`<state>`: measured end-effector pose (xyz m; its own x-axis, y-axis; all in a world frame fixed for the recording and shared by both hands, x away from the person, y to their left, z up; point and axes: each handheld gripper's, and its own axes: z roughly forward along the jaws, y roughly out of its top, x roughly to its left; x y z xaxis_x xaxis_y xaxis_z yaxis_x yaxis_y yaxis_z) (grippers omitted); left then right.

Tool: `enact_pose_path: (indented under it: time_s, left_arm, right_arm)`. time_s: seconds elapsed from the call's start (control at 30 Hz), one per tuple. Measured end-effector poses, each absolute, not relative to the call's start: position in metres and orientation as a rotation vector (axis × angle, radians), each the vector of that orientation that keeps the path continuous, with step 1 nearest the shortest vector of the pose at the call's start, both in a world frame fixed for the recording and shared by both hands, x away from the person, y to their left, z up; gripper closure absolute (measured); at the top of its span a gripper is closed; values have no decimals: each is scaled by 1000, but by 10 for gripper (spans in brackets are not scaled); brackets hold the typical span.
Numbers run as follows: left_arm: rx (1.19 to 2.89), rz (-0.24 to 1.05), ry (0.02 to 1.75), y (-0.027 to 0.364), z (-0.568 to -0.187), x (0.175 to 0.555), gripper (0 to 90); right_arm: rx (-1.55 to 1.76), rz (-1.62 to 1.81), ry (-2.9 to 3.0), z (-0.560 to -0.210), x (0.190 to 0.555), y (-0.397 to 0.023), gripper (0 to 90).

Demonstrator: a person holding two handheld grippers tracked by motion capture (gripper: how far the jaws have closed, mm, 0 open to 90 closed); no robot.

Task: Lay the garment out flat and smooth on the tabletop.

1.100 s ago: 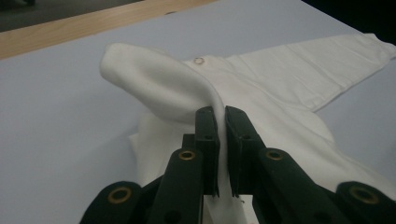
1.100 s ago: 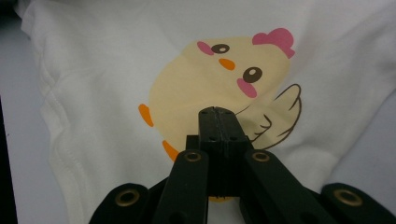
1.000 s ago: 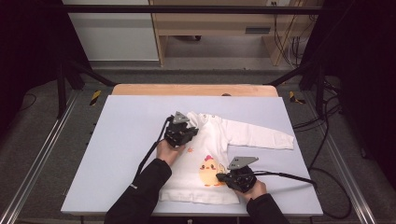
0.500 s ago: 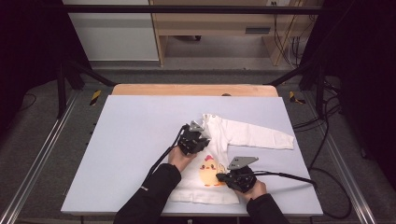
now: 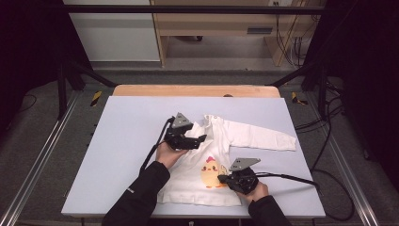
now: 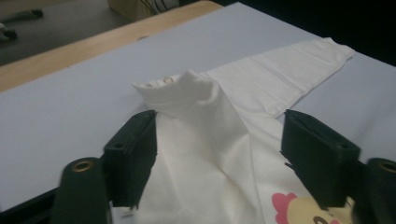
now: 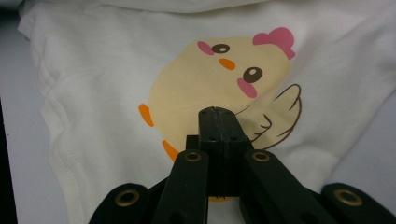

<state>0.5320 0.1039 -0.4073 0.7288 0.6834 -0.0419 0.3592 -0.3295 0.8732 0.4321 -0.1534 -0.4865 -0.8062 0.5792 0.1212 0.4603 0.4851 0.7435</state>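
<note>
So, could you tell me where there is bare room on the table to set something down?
The table is bare on its left part, from the left gripper out to the left edge, and along the far strip beyond the white shirt. A smaller patch lies right of the right gripper, crossed by its cable. The middle is crowded.

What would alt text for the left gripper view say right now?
The left hand-held gripper has just opened its black jaws, which now stand apart over a white shirt, with a folded sleeve rumpled between them, unpinched. The shirt lies on a pale blue table; its other sleeve stretches away flat.
</note>
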Motion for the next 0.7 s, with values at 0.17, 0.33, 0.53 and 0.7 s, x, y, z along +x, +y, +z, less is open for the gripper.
enact_pose_path:
  time_s: [0.17, 0.33, 0.53, 0.7]
  left_arm:
    - [1956, 435, 881, 123, -407, 541, 66]
    - [1979, 451, 968, 134, -421, 556, 56]
    - [1999, 491, 1047, 135, -441, 576, 64]
    - [1994, 503, 1086, 135, -454, 588, 61]
  right_arm:
    - [907, 1223, 2580, -486, 432, -153, 900]
    - [908, 1223, 2579, -487, 432, -153, 900]
    - [906, 1224, 2579, -487, 432, -153, 900]
    - [903, 1224, 2579, -487, 432, -153, 900]
